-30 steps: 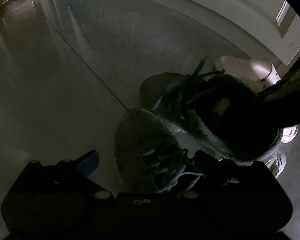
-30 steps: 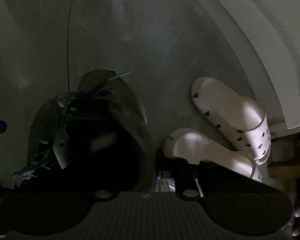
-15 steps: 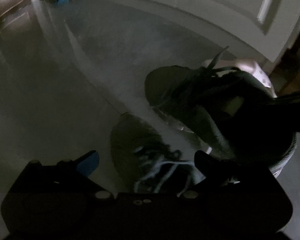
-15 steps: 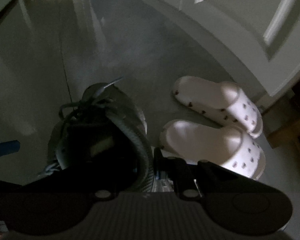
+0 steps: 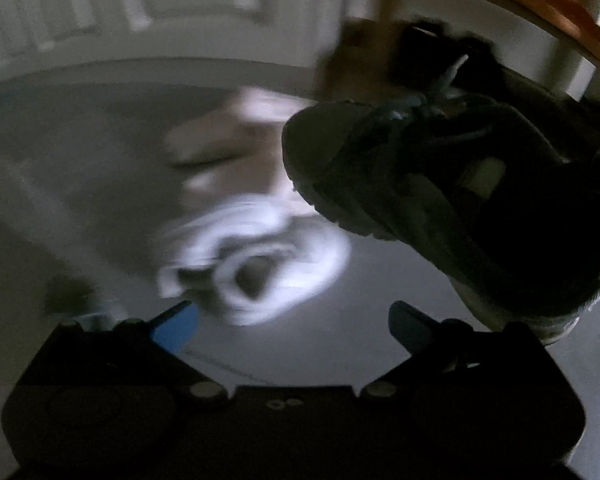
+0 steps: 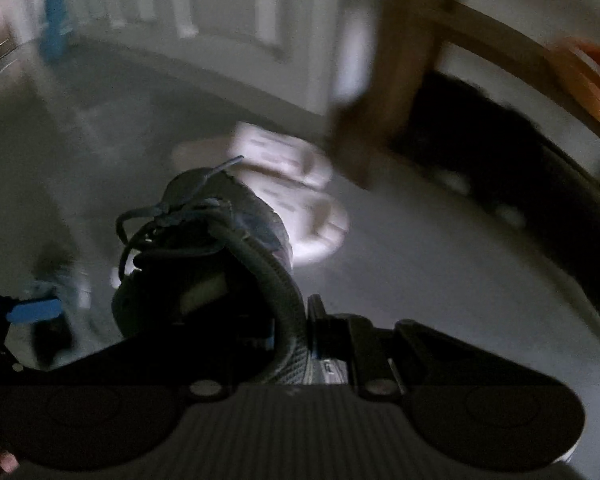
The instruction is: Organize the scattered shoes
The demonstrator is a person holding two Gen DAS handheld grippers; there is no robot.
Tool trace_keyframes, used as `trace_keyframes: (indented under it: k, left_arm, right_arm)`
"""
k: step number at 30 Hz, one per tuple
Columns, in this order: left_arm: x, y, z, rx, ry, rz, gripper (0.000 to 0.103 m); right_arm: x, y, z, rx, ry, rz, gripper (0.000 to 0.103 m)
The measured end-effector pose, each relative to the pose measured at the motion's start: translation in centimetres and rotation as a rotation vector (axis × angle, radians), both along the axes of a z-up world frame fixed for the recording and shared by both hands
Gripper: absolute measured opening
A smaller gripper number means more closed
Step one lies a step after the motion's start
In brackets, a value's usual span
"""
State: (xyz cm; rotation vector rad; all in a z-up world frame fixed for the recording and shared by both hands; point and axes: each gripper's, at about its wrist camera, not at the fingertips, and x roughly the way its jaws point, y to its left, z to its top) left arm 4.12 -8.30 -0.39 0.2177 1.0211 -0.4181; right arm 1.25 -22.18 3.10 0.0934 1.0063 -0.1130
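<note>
Right fingers: the right gripper (image 6: 296,332) pinches the heel collar of a dark grey lace-up sneaker (image 6: 220,256), one pad inside the shoe, one outside.
Right-hand pose: tilted steeply downward; the sneaker hangs clear of the grey floor (image 6: 400,280), toe pointing away.
Left fingers: the left gripper (image 5: 296,316) has its blue-tipped fingers (image 5: 176,320) spread wide, nothing between them.
Left-hand pose: angled down over a blurred white shoe (image 5: 260,264) on the floor.
Beyond: pale slides (image 6: 296,184) lie near the white panelled door (image 6: 228,4); a wooden rack leg (image 6: 384,92) stands just beside them.
Writing: a pale label inside the sneaker, too blurred to read.
</note>
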Motion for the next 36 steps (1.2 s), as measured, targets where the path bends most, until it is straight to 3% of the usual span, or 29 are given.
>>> trace_keyframes:
  k: [8,10,19,28,36]
  left_arm:
    - [-4.5,-9.6,-1.6,0.021,0.018,-0.244,0.102]
    - [-5.7,-11.9,-2.3,0.022,0.032,-0.295,0.102]
    - [-9.7,-18.8,-4.2,0.016,0.075,-0.438,0.102]
    - [-12.6,-21.2,-6.3,0.042,0.101,-0.49,0.102]
    - [-11.3,-20.3,-6.5,0.036,0.084,-0.442,0.102]
  right_arm:
    - [-9.5,-9.6,-3.6,0.028,0.064,-0.336,0.017]
    - [-12.8,-12.1,-4.8,0.052,0.049,-0.475,0.017]
    - [-23.6,-17.1,-8.3,0.113,0.054,-0.834,0.017]
    - [-29.9,-17.5,-12.5,0.124,0.068,-1.024,0.017]
    - [-29.7,-17.4,-13.3,0.076,0.173,-0.989,0.024]
